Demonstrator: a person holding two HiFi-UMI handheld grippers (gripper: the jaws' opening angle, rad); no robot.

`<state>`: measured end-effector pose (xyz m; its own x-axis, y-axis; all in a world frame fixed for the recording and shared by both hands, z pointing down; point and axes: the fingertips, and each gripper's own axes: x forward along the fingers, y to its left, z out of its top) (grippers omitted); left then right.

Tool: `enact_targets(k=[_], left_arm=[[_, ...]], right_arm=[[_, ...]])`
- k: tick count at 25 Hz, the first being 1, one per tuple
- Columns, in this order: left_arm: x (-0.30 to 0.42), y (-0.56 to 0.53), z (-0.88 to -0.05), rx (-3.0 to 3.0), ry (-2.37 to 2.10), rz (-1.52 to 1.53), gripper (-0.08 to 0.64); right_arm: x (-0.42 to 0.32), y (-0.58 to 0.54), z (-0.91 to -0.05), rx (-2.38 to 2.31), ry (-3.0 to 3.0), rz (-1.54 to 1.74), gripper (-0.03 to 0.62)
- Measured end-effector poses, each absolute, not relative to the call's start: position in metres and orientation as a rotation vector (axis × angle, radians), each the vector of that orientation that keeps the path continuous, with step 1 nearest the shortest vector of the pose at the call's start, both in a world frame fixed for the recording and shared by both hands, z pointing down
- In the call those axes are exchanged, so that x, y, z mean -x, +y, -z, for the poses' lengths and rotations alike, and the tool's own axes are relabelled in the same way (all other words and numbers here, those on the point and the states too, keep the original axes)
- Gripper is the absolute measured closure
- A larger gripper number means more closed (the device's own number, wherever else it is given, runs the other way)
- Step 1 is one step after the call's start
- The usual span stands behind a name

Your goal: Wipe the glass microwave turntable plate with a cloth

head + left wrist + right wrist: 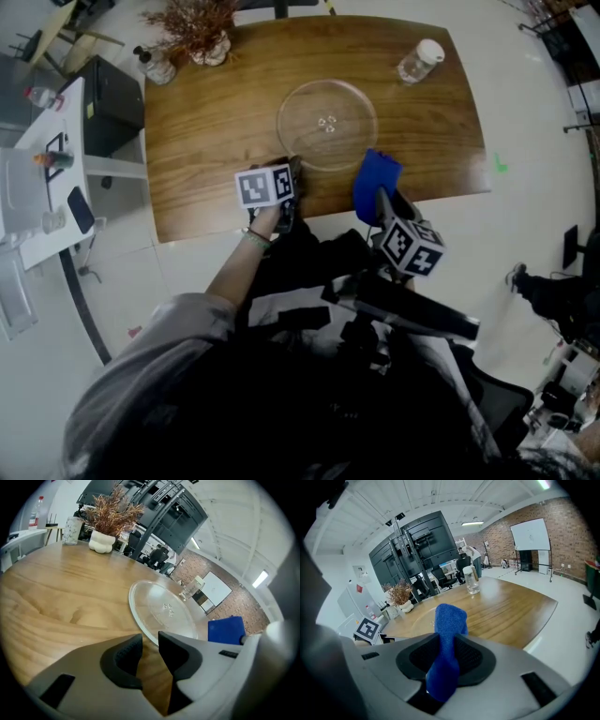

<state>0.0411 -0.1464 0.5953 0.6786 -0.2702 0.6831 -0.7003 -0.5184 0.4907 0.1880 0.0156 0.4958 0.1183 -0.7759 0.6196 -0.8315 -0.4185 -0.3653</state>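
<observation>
Beyond the plate [327,124] sit jar [419,62], vase [211,52]; right gripper [447,644] clenches cloth [450,618], left gripper [149,641] parted.

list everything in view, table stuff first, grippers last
round clear glass turntable plate: 1, clear, flat on the middle of the table
brown wooden table: 1, brown, under everything
blue cloth: 1, blue, held above the table's near edge
clear jar with white lid: 1, clear and white, table's far right
dried brown plant in white vase: 1, brown and white, table's far left
clear bottle with dark top: 1, clear, beside the vase
black cabinet: 1, black, on the floor left of the table
left gripper: 1, grey, jaws slightly apart, empty, near the plate's rim
right gripper: 1, grey, jaws shut on the cloth
</observation>
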Motion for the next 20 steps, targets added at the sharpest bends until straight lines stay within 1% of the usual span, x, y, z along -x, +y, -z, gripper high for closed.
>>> enact_targets(k=[6, 11, 17, 20], left_arm=[[-0.043, -0.144, -0.596, -2.131, -0.822, -0.740, 0.469], [-0.050, -0.145, -0.598, -2.157, -0.818, -0.782, 0.505], [-0.044, -0.155, -0.601, -1.921, -0.808, -0.596, 0.539], [-0.043, -0.159, -0.601, -1.894, -0.845, -0.557, 0.542]], right_arm=[[-0.201, 0.010, -0.498, -2.254, -1.651, -1.211, 0.474], [-0.224, -0.030, -0.498, -2.167, -1.731, -1.172, 0.474], [-0.225, -0.105, -0.490, -1.939, -1.927, -1.078, 0.474], [-0.216, -0.137, -0.489, -1.815, -2.002, -1.001, 0.474]])
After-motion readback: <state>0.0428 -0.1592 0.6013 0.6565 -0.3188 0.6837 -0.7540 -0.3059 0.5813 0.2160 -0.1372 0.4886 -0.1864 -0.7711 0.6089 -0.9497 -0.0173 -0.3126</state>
